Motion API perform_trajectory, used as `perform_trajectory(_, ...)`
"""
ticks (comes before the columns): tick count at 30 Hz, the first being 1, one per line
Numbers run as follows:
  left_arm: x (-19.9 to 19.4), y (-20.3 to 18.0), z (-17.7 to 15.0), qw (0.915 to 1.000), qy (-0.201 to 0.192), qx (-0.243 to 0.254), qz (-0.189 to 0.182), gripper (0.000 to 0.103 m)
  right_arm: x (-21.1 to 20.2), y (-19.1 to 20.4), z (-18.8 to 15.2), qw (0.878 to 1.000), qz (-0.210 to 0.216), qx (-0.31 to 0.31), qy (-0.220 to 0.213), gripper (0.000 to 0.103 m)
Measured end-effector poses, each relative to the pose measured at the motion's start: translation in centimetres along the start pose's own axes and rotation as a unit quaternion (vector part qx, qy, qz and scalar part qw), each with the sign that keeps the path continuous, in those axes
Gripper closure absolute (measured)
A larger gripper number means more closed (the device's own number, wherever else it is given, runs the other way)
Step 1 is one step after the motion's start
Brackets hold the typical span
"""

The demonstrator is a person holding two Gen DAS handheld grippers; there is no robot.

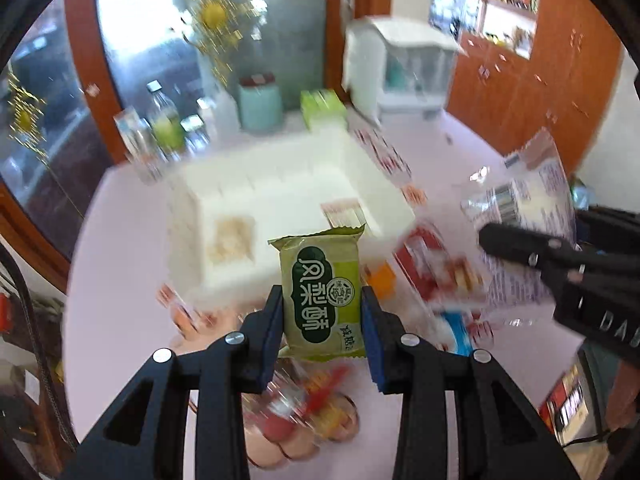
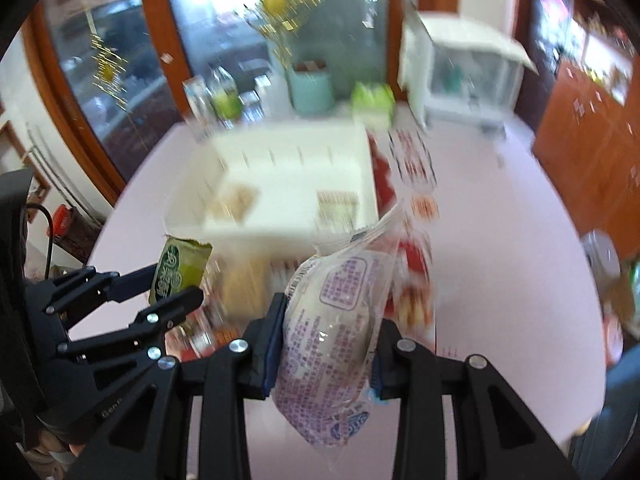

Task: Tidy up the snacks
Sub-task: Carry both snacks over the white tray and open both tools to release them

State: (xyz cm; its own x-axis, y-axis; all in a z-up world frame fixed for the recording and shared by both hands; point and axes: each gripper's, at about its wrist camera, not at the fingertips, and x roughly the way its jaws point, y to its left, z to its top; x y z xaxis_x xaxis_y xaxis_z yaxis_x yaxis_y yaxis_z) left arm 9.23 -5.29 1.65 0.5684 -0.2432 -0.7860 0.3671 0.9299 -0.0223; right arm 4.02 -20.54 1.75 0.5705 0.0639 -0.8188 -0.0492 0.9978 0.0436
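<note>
Pale pink table point(image 1: 120, 280), blurred, glass doors and wood cabinets behind. White divided tray point(image 1: 280, 184) mid-table, rim just past both claws; one near compartment holds something beige, another a striped packet, too blurred to name. Loose snack packets scattered beside tray's right edge and along its near side, crowding that strip; bare tabletop further right and at near left.

Left gripper point(image 1: 322, 312) clamped on green pastry packet point(image 1: 322, 292), pads on its two long sides; packet upright in view, long axis pointing away toward tray, crimped top edge just short of tray's near rim, held above table. Same packet seen edge-on at left in right wrist view point(image 2: 176, 272).

Right gripper point(image 2: 326, 344) clamped on clear bun bag with purple print point(image 2: 332, 340); long axis roughly along fingers, tilted, sealed upper end leaning right toward tray's near right corner, lower end hanging back below pads. Bag also at right edge of left wrist view point(image 1: 528, 208), well apart from green packet.

Bottles, teal canister point(image 1: 260, 104), green box and white cabinet point(image 1: 400, 64) beyond tray's far side.
</note>
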Motion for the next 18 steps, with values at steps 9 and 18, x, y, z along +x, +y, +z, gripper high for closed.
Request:
perform_trajectory(9, -1.4, 4.2, 8.3, 0.9961, -0.053, -0.004, 0.070, 0.068, -2.0, 1.3, 11.7, 0.996, 0.007, -0.031, -0.085, 0.068)
perform_trajectory(18, 4.4, 6.7, 13.3, 0.9949, -0.031, -0.054, 0.079, 0.068, 4.5, -0.4, 18.4, 0.998, 0.036, 0.013, -0.050, 0.068)
